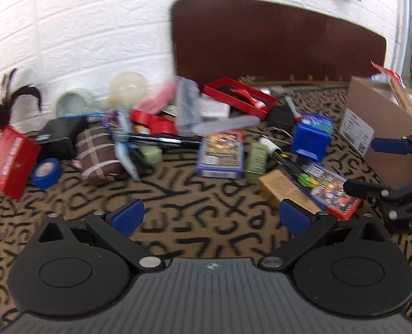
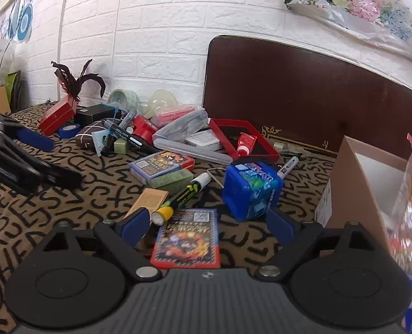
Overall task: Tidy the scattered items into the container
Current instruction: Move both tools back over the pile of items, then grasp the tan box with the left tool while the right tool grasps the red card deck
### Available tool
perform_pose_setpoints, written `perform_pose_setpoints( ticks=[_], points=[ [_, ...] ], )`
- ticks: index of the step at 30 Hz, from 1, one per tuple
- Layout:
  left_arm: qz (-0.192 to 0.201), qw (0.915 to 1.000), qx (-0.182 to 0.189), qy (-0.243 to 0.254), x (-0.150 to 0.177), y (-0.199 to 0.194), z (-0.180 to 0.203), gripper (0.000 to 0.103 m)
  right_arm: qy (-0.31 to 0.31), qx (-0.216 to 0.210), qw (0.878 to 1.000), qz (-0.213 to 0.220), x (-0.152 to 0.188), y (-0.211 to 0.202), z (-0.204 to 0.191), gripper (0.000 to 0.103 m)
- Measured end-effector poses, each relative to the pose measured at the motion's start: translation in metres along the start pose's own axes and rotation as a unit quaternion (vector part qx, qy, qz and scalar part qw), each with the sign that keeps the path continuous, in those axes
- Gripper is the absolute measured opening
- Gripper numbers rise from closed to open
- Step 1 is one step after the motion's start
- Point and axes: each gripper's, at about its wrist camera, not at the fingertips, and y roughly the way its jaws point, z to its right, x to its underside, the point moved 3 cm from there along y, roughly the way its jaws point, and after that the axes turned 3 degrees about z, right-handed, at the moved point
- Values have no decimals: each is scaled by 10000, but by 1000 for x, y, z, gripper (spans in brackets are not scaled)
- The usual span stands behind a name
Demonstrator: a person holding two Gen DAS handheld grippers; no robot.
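Scattered items lie on a letter-patterned tablecloth (image 1: 178,200). A cardboard box (image 1: 384,128) stands at the right, also in the right wrist view (image 2: 353,189). My left gripper (image 1: 210,218) is open and empty over bare cloth, short of a blue card pack (image 1: 221,153). My right gripper (image 2: 207,224) is open and empty, its jaws on either side of a red-edged card pack (image 2: 187,238); it also shows in the left wrist view (image 1: 370,164). A blue cube box (image 2: 250,189) and a green marker (image 2: 182,197) lie just ahead of it.
A red tray (image 2: 244,139) with a small tube, a red box (image 1: 12,161), blue tape (image 1: 45,172), a plaid pouch (image 1: 98,156), a clear case (image 2: 182,128) and a black box (image 2: 97,114) crowd the back. A brown board (image 2: 303,89) leans on the white brick wall.
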Motion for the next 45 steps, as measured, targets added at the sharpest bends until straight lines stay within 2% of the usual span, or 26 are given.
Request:
perform_pose_setpoints(
  ticks=[4, 6, 8, 10, 11, 14, 19, 23, 25, 27, 28, 33, 40, 44, 45],
  points=[
    [-52, 9993, 124, 343, 10, 12, 34, 103, -196, 171, 9997, -16, 8, -15, -11, 92],
    [15, 9983, 90, 573, 18, 14, 47, 101, -257, 234, 9994, 51, 7, -25, -13, 88],
    [46, 9976, 155, 679, 25, 15, 54, 99, -231, 158, 9995, 166, 4, -35, -12, 88],
    [40, 9977, 64, 680, 30, 19, 56, 96, -287, 186, 9988, 357, -2, -45, -15, 90],
    [46, 9979, 7, 649, 30, 21, 57, 92, -268, 168, 9983, 487, -5, -51, -16, 95],
    [31, 9982, -216, 561, 29, 28, 61, 91, -135, 259, 9960, 848, -18, -67, -9, 98],
    [-6, 9980, -319, 552, 23, 37, 73, 91, 147, 338, 9938, 1052, -32, -79, 7, 99],
    [-17, 9963, -595, 619, 21, 46, 80, 94, 277, 330, 9929, 1107, -34, -81, 13, 99],
    [-24, 9963, -668, 541, 20, 48, 78, 79, 364, 267, 9929, 1096, -32, -80, 13, 99],
    [-60, 9966, -681, 454, 19, 47, 73, 37, 372, 228, 9935, 1054, -31, -78, 11, 99],
    [-76, 9967, -684, 441, 19, 46, 69, 32, 353, 211, 9939, 1026, -30, -76, 9, 99],
    [-92, 9968, -734, 319, 20, 41, 49, 32, 310, -14, 9965, 770, -21, -57, -3, 99],
    [-109, 9973, -689, 228, 19, 36, 38, 32, 70, -229, 9997, 66, -1, -6, -21, 99],
    [-150, 9970, -740, 169, 19, 37, 34, 32, 209, -241, 9994, -143, 6, 16, -18, 100],
    [-174, 9973, -714, 93, 18, 38, 30, 32, 231, -121, 9995, -195, 7, 20, -15, 100]
  ],
)
